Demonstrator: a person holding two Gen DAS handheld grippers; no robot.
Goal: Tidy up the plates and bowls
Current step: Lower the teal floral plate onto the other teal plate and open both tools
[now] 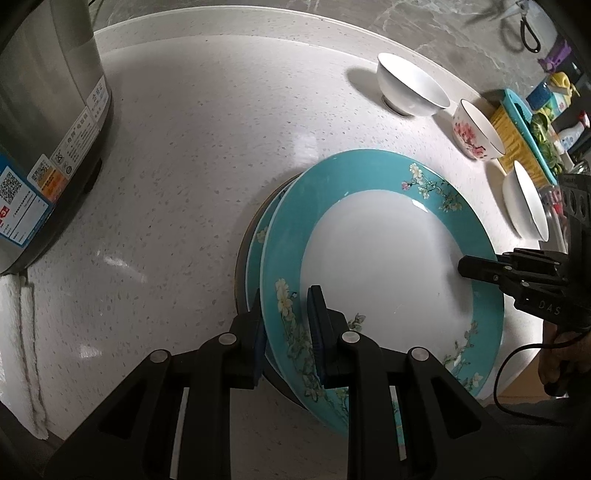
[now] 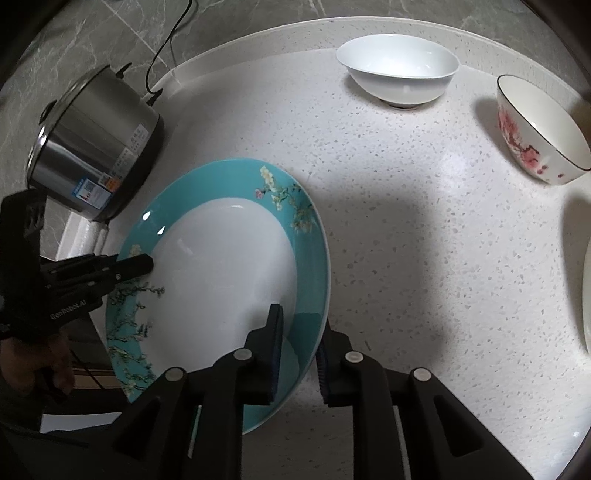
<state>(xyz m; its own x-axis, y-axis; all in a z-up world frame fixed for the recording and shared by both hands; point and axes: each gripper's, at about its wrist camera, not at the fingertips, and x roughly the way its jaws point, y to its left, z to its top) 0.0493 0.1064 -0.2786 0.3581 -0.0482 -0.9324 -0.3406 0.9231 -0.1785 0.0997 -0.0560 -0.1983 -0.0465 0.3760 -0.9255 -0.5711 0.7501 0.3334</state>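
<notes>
A teal-rimmed plate (image 1: 369, 258) (image 2: 221, 266) with a white well and flower sprigs lies, shifted a little, on a second teal plate (image 1: 255, 236), with a dark rim below both. My left gripper (image 1: 285, 293) (image 2: 147, 264) is shut on the top plate's near-left rim. My right gripper (image 2: 301, 317) (image 1: 465, 267) straddles the opposite rim, its jaws slightly apart with the rim between them. At the back of the counter stand a plain white bowl (image 1: 413, 88) (image 2: 399, 70), a pink-flowered bowl (image 1: 472, 136) (image 2: 535, 136) and another white bowl (image 1: 524, 203).
A steel rice cooker (image 1: 44, 110) (image 2: 92, 147) stands at the counter's left, its cord running up the wall. A white cloth (image 1: 22, 332) hangs at the left edge. A teal board with greens (image 1: 532, 129) and bottles crowd the far right. Scissors (image 1: 524, 26) hang on the wall.
</notes>
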